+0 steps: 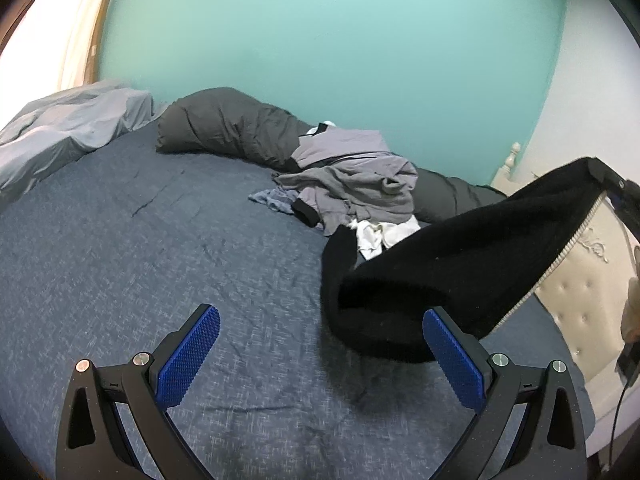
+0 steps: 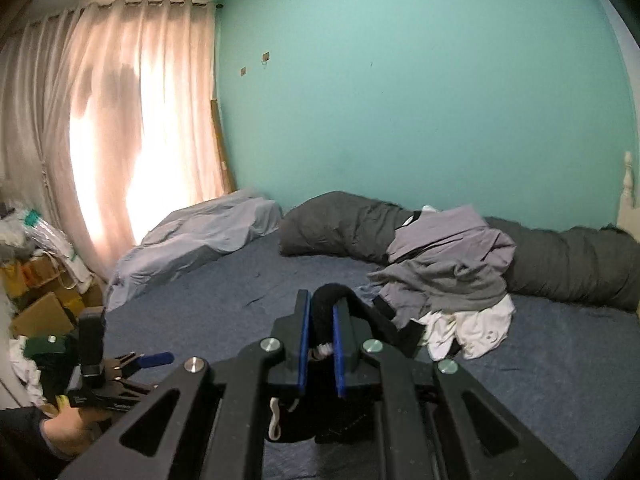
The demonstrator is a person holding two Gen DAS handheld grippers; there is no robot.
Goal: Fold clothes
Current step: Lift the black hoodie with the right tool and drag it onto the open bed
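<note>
1. Left wrist view: your left claw is spread wide and holds nothing. The black garment hangs just ahead of it, strung from your right claw at the upper right down to a lower end that droops close to the blue bedspread. That drooping end sits close to the right pad; reach in carelessly and you may snag a bunched fold rather than a clean hem. The clothes pile lies just behind the garment, so a trailing sleeve could drag it along. The bedspread to the left is bare and gives you room to lay the garment flat.

2. Right wrist view: your right claw is pinching the black garment on a narrow bunch of cloth, which could slip if tugged. The headboard post and long dark pillow bound the far side; the clutter of boxes beyond the bed's left edge limits swinging that way.
</note>
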